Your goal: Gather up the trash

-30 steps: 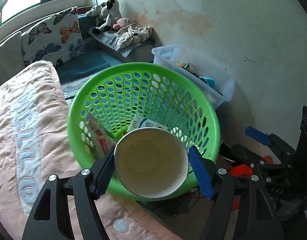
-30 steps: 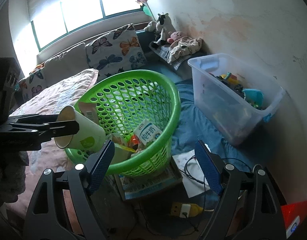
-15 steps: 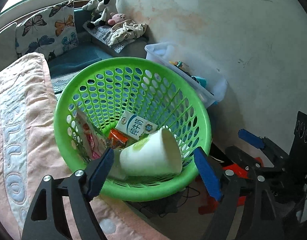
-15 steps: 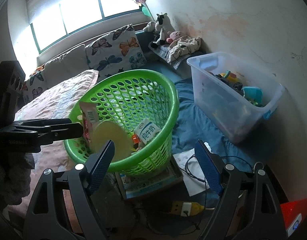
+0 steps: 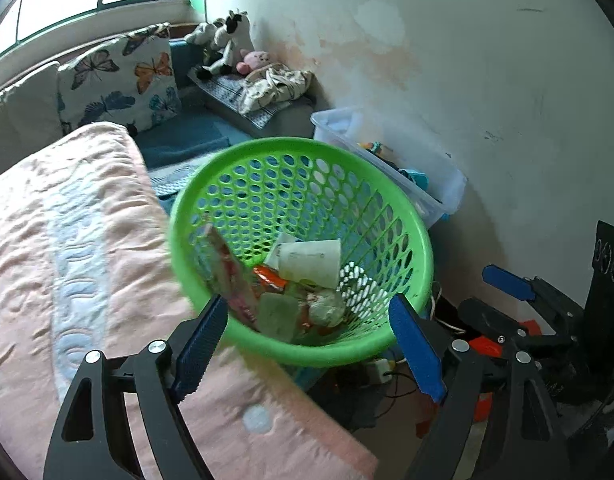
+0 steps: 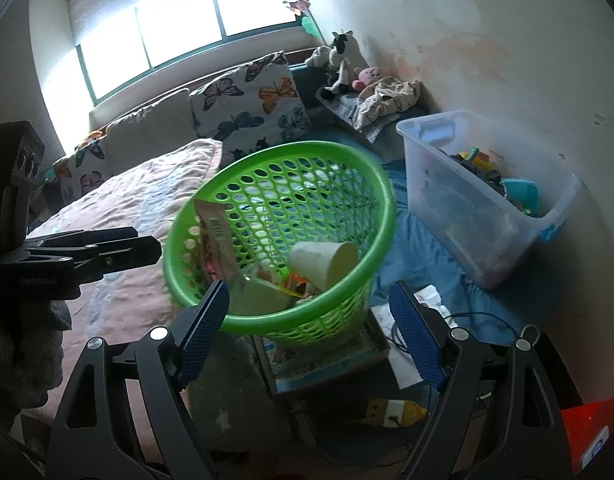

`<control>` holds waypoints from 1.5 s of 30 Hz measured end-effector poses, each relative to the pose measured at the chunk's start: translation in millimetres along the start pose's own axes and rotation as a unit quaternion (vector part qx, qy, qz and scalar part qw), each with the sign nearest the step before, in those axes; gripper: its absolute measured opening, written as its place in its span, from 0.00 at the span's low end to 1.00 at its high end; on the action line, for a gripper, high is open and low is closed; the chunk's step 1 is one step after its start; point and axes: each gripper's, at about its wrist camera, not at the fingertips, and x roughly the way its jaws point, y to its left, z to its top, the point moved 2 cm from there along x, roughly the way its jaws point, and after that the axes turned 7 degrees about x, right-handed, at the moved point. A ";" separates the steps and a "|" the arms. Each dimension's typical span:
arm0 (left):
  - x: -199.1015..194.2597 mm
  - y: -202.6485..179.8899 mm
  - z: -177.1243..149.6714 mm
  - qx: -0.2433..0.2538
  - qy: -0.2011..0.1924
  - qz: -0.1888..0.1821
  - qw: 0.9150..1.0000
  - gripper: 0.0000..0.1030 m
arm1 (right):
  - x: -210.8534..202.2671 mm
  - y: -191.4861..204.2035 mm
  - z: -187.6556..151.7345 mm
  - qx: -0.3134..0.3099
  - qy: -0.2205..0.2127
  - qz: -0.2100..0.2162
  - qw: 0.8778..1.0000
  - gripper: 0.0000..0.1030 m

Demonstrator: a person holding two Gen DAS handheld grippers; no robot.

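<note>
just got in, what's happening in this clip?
Trash collection by a bed. A paper cup lies on its side inside the green basket, on top of wrappers and other litter. The left claw is open and empty, just in front of the basket's near rim. The right claw is open too, holding nothing, facing the basket.

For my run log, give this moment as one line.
paper cup: lying in green basket | left tongs: open, empty | right tongs: open, empty
</note>
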 end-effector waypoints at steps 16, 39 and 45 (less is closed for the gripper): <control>-75.8 34.2 -35.7 -0.015 -0.047 0.083 0.995 0.91 | -12.9 65.9 -18.7 -0.034 0.000 0.022 0.999 0.89; -168.4 93.6 -118.7 -0.104 -0.080 0.193 0.972 0.93 | -16.8 141.1 -49.6 -0.050 0.023 0.065 0.996 0.93; -184.1 104.4 -138.9 -0.124 -0.081 0.209 0.967 0.93 | -16.3 155.0 -53.5 -0.055 0.026 0.071 0.996 0.93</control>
